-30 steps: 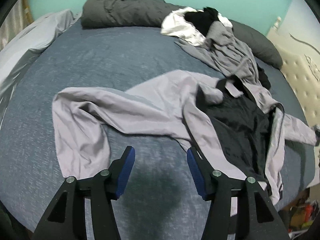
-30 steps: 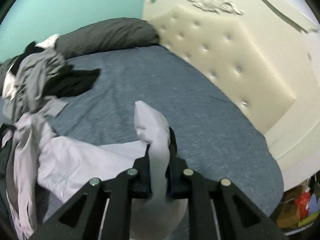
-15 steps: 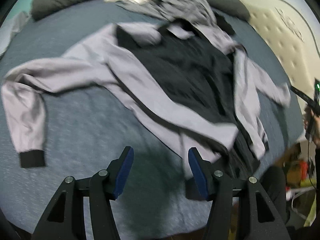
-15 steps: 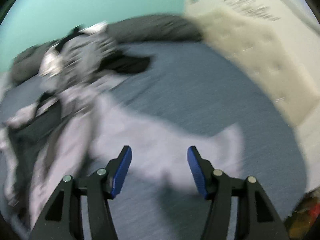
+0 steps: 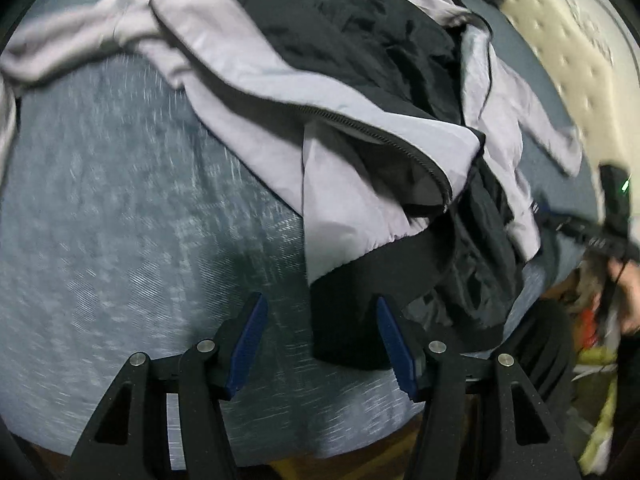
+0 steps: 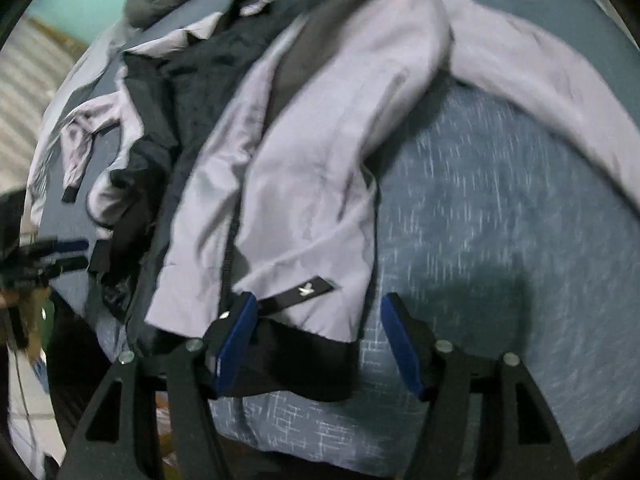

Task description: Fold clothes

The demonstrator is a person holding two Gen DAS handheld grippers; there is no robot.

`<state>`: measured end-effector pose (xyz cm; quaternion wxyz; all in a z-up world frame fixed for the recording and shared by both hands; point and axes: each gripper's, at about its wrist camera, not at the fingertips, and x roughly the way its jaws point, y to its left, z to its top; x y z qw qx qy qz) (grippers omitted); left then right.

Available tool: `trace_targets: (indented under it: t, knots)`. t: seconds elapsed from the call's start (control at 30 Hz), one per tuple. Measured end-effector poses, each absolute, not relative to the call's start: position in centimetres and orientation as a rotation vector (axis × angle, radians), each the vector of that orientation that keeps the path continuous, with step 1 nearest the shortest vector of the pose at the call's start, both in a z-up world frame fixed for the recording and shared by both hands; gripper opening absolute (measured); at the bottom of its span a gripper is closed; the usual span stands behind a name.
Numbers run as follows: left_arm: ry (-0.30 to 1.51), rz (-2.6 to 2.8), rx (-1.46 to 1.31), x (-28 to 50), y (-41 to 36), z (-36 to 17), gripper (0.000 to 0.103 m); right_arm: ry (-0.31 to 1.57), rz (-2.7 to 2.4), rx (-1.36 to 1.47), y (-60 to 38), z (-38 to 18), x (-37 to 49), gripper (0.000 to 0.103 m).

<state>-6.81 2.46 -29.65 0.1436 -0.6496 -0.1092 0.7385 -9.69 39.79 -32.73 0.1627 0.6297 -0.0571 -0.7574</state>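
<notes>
The pale lilac zip-up jacket with black lining and black ribbed hem (image 5: 256, 76) lies spread open and rumpled on the blue-grey bedspread (image 5: 120, 220); no fold looks made yet. The left gripper (image 5: 318, 336) hovers spread at one hem corner, gripping nothing. The right gripper (image 6: 316, 340), likewise spread, straddles the opposite hem corner.

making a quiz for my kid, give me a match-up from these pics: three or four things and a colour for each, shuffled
Things:
1. jacket shell
2. jacket hem band
3. bed sheet
4. headboard

Colours:
A. cream
B. black
C. light grey
D. blue-grey

Pairs: 1-C, 2-B, 3-D, 4-A
</notes>
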Motion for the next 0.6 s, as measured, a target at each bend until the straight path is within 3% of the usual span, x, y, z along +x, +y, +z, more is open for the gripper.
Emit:
trace_targets:
  t: [0.1,0.27,0.3,0.43,0.47,0.5,0.53,0.6]
  knots:
    - [-0.410,2.100,-1.858,-6.8,2.7,-30.6,0.061,-0.269,-2.156,1.827,40.2,-33.9,-9.7,0.065]
    - [-0.401,2.105,-1.823,-6.9,3.6,-31.4,0.058,-0.349,-2.141,1.805,40.4,-34.9,-9.9,0.065]
    - [-0.397,2.101,-1.814,-6.9,3.8,-31.5,0.055,-0.340,-2.129,1.801,40.2,-34.8,-9.9,0.065]
    - [-0.329,2.107,-1.772,-6.8,4.6,-30.8,0.025,-0.302,-2.074,1.789,39.6,-34.9,-9.5,0.065]
    - [-0.308,2.111,-1.756,-6.7,4.8,-30.5,0.017,-0.294,-2.063,1.784,39.5,-34.9,-9.2,0.061]
    - [-0.288,2.120,-1.740,-6.6,4.9,-29.9,0.015,-0.282,-2.058,1.780,39.6,-35.0,-8.8,0.052]
    - [-0.274,2.127,-1.729,-6.4,4.9,-29.3,0.013,-0.265,-2.064,1.778,39.6,-34.9,-8.6,0.050]
    - [-0.260,2.139,-1.710,-5.9,4.7,-28.1,0.010,-0.255,-2.080,1.767,39.9,-34.4,-8.1,0.026]
